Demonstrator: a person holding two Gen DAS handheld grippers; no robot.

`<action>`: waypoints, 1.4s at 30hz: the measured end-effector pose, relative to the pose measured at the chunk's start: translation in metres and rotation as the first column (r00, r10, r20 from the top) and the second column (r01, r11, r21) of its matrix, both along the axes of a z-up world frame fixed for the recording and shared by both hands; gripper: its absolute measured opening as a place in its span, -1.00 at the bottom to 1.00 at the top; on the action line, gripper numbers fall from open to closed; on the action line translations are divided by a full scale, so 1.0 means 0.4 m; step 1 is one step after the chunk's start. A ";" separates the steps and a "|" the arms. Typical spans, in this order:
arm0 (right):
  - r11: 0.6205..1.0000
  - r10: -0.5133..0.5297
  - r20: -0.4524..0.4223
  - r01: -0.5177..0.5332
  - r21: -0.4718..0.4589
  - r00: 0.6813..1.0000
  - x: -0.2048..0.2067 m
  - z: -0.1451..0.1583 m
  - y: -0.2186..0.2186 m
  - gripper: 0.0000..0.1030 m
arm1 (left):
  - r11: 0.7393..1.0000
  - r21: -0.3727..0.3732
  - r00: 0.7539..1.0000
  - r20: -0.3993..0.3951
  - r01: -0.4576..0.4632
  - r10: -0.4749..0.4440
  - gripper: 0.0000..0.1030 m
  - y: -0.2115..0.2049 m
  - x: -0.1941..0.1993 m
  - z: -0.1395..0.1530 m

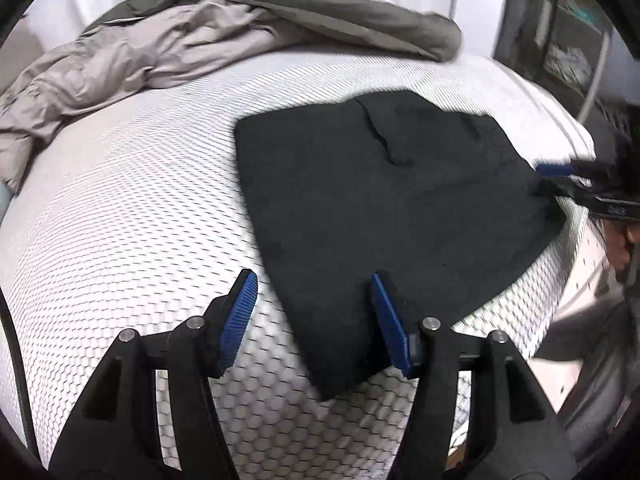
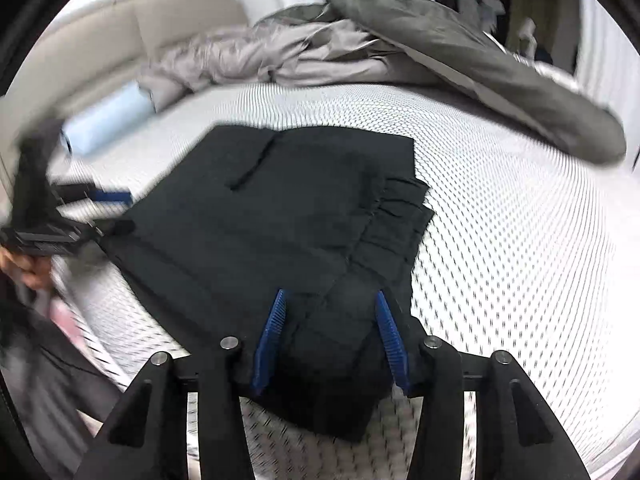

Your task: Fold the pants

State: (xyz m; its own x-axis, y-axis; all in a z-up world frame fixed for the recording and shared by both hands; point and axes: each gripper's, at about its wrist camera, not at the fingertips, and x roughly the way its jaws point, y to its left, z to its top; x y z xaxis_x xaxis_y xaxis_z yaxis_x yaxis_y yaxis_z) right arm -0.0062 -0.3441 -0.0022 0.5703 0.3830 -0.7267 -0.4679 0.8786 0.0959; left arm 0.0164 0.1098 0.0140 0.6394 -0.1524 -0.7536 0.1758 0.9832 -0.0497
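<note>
Black pants (image 2: 280, 216) lie folded flat on the white bed (image 1: 120, 200), waistband toward the right gripper (image 2: 330, 340). Both it and the left gripper (image 1: 312, 320) hang part-open over near corners, gripping nothing, apparently letting go.

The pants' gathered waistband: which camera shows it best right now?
The right wrist view. There the waistband shows its gathered folds on the right edge of the black pants, just beyond the right gripper. In the left wrist view the pants are a flat dark shape, and the waistband cannot be made out.
</note>
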 end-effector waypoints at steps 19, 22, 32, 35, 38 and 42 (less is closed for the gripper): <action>0.885 0.049 -0.213 0.057 0.462 0.976 0.083 0.035 -0.138 -0.08 | 0.998 -0.044 0.998 -0.044 -0.042 0.040 0.21 -0.010 0.076 -0.022; 0.892 0.049 -0.238 0.065 0.447 0.970 0.091 0.016 -0.120 -0.14 | 0.999 -0.036 0.998 -0.043 -0.040 0.039 0.22 -0.015 0.093 -0.025; 0.947 -0.012 -0.145 0.058 0.315 0.989 0.065 0.049 -0.097 -0.89 | 0.998 -0.058 1.000 -0.015 -0.024 0.023 0.24 -0.024 0.060 -0.001; 0.963 -0.086 -0.197 0.132 0.236 0.977 0.084 0.004 -0.125 -0.72 | 0.999 -0.039 1.000 -0.023 -0.018 0.017 0.25 -0.033 0.060 -0.006; 0.927 -0.089 -0.253 0.173 0.332 0.963 0.098 -0.009 -0.174 -0.48 | 0.999 -0.032 0.999 -0.034 -0.023 0.022 0.25 -0.038 0.067 -0.011; 0.902 -0.058 -0.290 0.175 0.395 0.955 0.109 -0.023 -0.192 -0.45 | 0.999 -0.028 0.999 -0.036 -0.021 0.020 0.26 -0.043 0.070 -0.014</action>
State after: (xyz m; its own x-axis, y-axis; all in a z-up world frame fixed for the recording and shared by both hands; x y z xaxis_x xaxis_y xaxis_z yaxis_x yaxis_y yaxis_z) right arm 0.0374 -0.4210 -0.0115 0.4382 0.6231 -0.6478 -0.2701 0.7787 0.5663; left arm 0.0445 0.0926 0.0085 0.6157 -0.1615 -0.7713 0.1536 0.9846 -0.0836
